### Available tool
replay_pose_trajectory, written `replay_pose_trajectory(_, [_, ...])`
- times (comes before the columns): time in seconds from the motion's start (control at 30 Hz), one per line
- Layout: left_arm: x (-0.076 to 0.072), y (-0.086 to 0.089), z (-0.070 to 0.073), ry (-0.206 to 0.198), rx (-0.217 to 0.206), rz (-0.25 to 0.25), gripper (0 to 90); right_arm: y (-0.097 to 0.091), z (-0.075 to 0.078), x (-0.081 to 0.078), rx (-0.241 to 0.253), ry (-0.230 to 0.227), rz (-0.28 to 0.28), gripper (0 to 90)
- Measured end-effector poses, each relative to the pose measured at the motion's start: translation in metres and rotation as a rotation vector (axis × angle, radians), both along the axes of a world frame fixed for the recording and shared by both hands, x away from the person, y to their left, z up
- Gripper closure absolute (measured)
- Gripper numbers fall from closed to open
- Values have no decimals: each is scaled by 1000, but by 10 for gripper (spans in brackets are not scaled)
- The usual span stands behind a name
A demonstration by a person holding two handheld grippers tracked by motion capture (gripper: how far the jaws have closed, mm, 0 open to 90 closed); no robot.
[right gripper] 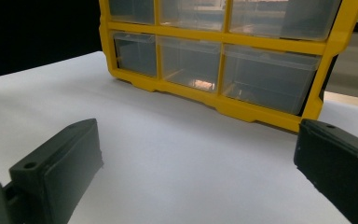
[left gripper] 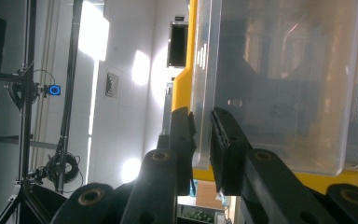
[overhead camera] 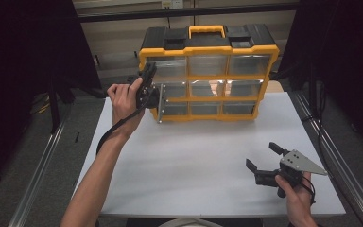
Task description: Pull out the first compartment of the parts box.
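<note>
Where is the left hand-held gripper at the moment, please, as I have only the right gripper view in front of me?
Observer: The left hand-held gripper is raised at the left end of the yellow organizer.
Operator: Thank you. Is it holding anything there?
Observer: Yes, its jaws are closed on the front wall of a clear drawer in the organizer's left column.
Operator: What sits on top of the organizer?
Observer: A yellow carry handle, centred on the top.
</note>
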State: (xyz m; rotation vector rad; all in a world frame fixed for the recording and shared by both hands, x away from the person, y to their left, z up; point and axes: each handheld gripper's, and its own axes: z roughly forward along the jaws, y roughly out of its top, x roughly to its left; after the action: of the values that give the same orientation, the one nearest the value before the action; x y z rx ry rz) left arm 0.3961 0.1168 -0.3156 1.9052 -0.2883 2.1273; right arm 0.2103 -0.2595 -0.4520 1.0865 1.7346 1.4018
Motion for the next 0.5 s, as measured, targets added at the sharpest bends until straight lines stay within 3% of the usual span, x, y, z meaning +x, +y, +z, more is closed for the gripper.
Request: replay_pose_trajectory(0.5, [-7, 1, -1, -2, -6, -11, 800, 1, -1, 0, -6, -2, 2, 3])
